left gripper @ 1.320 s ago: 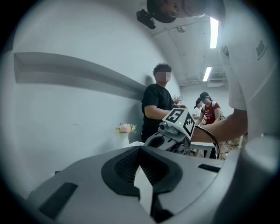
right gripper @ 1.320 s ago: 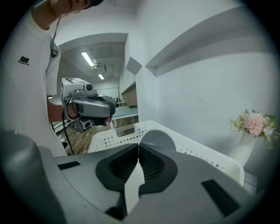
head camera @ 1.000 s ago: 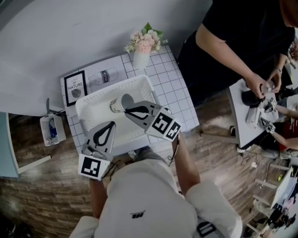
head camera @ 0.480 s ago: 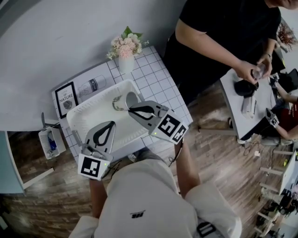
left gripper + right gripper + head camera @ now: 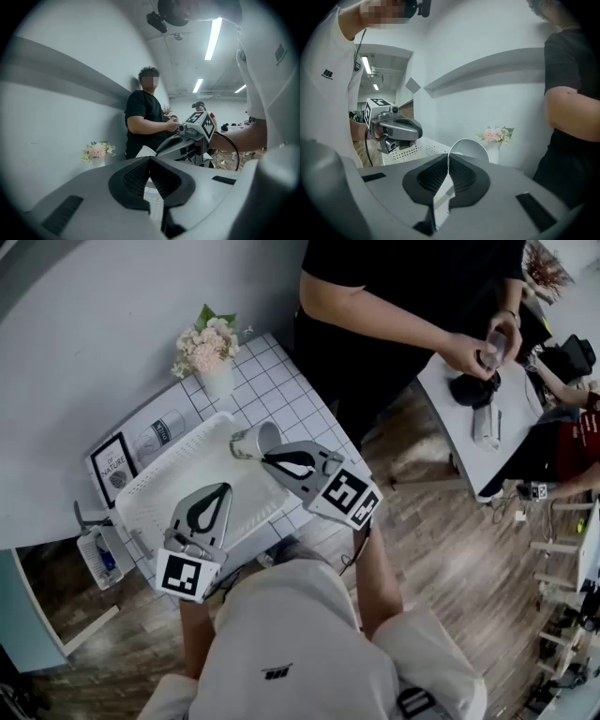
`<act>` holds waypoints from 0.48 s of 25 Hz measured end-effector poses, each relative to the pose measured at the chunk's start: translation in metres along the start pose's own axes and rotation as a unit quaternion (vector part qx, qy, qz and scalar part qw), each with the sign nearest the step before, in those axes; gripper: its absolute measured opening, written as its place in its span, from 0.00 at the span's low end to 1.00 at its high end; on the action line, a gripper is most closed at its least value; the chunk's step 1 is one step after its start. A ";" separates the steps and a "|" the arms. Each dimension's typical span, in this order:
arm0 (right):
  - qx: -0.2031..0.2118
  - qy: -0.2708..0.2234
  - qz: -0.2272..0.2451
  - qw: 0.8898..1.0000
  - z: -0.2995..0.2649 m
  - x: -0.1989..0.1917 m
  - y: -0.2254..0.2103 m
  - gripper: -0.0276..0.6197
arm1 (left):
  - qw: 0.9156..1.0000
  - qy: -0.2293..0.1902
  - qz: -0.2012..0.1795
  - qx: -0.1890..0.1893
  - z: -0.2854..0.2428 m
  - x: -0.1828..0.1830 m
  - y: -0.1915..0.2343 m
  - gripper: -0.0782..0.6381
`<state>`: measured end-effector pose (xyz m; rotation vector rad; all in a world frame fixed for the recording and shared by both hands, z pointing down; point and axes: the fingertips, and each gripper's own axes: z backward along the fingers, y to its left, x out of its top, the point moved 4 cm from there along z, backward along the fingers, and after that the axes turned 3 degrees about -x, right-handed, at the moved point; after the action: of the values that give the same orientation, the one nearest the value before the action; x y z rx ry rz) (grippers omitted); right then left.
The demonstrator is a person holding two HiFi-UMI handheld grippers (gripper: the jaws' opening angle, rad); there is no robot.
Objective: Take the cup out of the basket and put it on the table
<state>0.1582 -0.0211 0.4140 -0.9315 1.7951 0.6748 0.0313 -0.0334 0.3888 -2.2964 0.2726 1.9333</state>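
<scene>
Reading this near to far: L gripper (image 5: 223,490) is closest to me, over the basket's near side, jaws pressed together on nothing (L gripper view: pads meet, no obj between), so it's out of this one. R gripper (image 5: 266,457) is next, further out and to my right, pinching the cup (image 5: 253,440) by one wall of its rim; R gripper view shows the thin wall between the pads. Cup lies on its side: long axis approx level, mouth toward the R jaws, base pointing away-left. It's over the far-right corner of the basket (image 5: 169,488) and looks clear of the basket floor, can't tell by how much. Bare tiles of the table (image 5: 309,418) lie just past that rim, to the right. My call: R arm only, carry right over the rim, then roll the wrist to get the base down. Vase (image 5: 214,379) is further back-left, well apart.
</scene>
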 end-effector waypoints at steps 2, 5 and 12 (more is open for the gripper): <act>-0.010 0.001 -0.005 1.000 0.006 -0.003 -0.006 0.07 | 1.000 0.001 -0.001 -0.011 -0.009 0.001 -0.001 0.12; -0.023 0.004 -0.012 1.000 0.013 -0.008 -0.015 0.07 | 1.000 0.001 -0.002 -0.026 -0.022 0.002 -0.002 0.12; -0.045 0.013 -0.037 0.998 0.022 -0.027 -0.032 0.07 | 0.998 0.007 -0.001 -0.056 -0.048 -0.001 -0.001 0.12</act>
<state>0.2025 -0.0135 0.4294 -1.0665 1.7561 0.7040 0.0775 -0.0421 0.3980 -2.3786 0.1686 1.9806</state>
